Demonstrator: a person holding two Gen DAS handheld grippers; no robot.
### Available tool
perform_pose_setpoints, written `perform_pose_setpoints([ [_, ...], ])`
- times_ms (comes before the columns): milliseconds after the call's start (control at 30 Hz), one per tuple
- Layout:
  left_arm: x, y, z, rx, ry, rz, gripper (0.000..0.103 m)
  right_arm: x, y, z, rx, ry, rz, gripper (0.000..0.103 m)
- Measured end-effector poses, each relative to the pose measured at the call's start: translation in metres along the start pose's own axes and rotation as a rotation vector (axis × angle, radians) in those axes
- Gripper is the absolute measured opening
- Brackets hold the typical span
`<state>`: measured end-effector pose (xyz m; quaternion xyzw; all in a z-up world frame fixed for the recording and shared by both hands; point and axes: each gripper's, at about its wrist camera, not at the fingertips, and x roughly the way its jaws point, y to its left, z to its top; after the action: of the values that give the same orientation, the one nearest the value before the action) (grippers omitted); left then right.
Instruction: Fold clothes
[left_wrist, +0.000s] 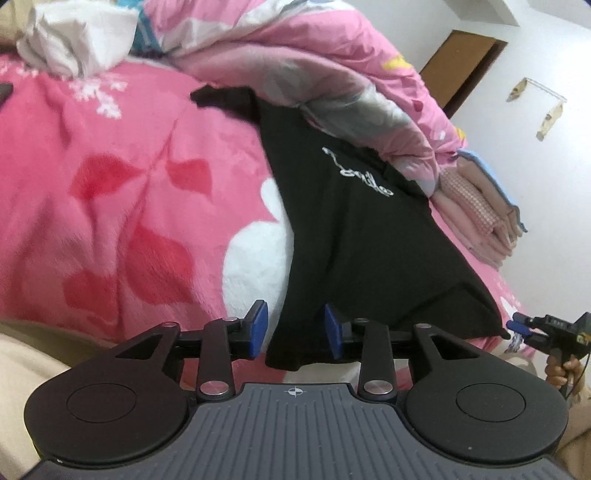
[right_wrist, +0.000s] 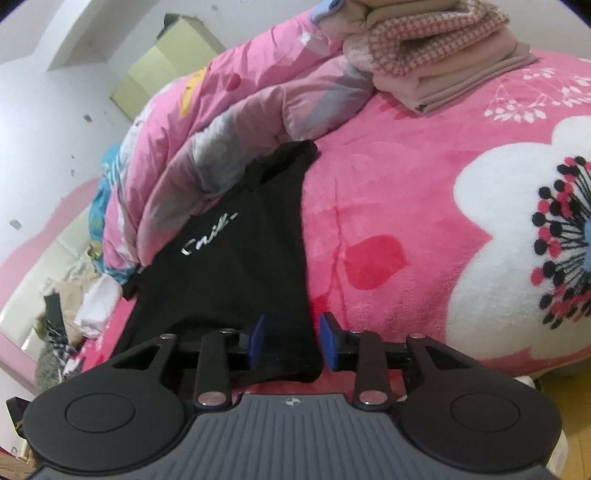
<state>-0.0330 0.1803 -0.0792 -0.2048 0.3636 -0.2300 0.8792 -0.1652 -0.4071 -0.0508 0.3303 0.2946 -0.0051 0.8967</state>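
Note:
A black T-shirt (left_wrist: 369, 240) with white script lettering lies spread on the pink flowered blanket (left_wrist: 129, 184), its far end tucked against a rolled quilt. My left gripper (left_wrist: 295, 328) is open, its blue pads apart on either side of the shirt's near corner, and cloth lies loose between them. The right wrist view shows the same shirt (right_wrist: 251, 266). My right gripper (right_wrist: 291, 341) is open too, with the shirt's other near corner between its pads and a gap beside the right pad. That right gripper (left_wrist: 517, 328) also shows at the far right of the left wrist view, held by a hand (left_wrist: 561, 369).
A bunched pink quilt (left_wrist: 314, 74) (right_wrist: 221, 129) runs along the shirt's far side. A stack of folded clothes (left_wrist: 480, 214) (right_wrist: 443, 55) sits on the blanket (right_wrist: 406, 184) beyond it. A crumpled white cloth (left_wrist: 74, 37) lies at the far left. White walls and a doorway stand behind.

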Motion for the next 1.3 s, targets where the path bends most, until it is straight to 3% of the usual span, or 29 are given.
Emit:
perform_pose_setpoints([
  [67,0.003,0.001,-0.001,-0.006,0.009,-0.004,0.034,0.004,-0.002,0.002,0.011,0.016,-0.025,0.037],
  [200,0.007,0.003,-0.004,-0.015,0.027,-0.022,0.045,0.014,-0.008,0.0,0.035,0.064,-0.051,0.038],
  [500,0.008,0.0,-0.008,0.014,0.045,-0.067,0.073,0.022,-0.022,-0.008,0.111,0.112,-0.018,0.04],
  [800,0.026,-0.014,-0.014,0.123,0.084,-0.049,0.073,0.026,-0.031,-0.009,0.185,0.143,0.042,0.043],
  [867,0.029,-0.015,-0.016,0.135,0.087,-0.044,0.07,0.027,-0.03,-0.01,0.187,0.149,0.049,0.043],
  [967,0.031,-0.014,-0.016,0.127,0.085,-0.031,0.056,0.029,-0.03,-0.011,0.186,0.152,0.051,0.041],
  [1100,0.032,-0.012,-0.014,0.09,0.092,-0.047,0.023,0.031,-0.026,-0.011,0.165,0.151,0.037,0.033],
  [1167,0.031,-0.01,-0.014,0.064,0.098,-0.062,0.011,0.029,-0.022,-0.012,0.134,0.151,0.031,0.012],
  [1300,0.025,-0.015,-0.01,0.059,0.097,-0.068,0.004,0.019,-0.011,-0.013,0.075,0.111,0.025,0.003],
])
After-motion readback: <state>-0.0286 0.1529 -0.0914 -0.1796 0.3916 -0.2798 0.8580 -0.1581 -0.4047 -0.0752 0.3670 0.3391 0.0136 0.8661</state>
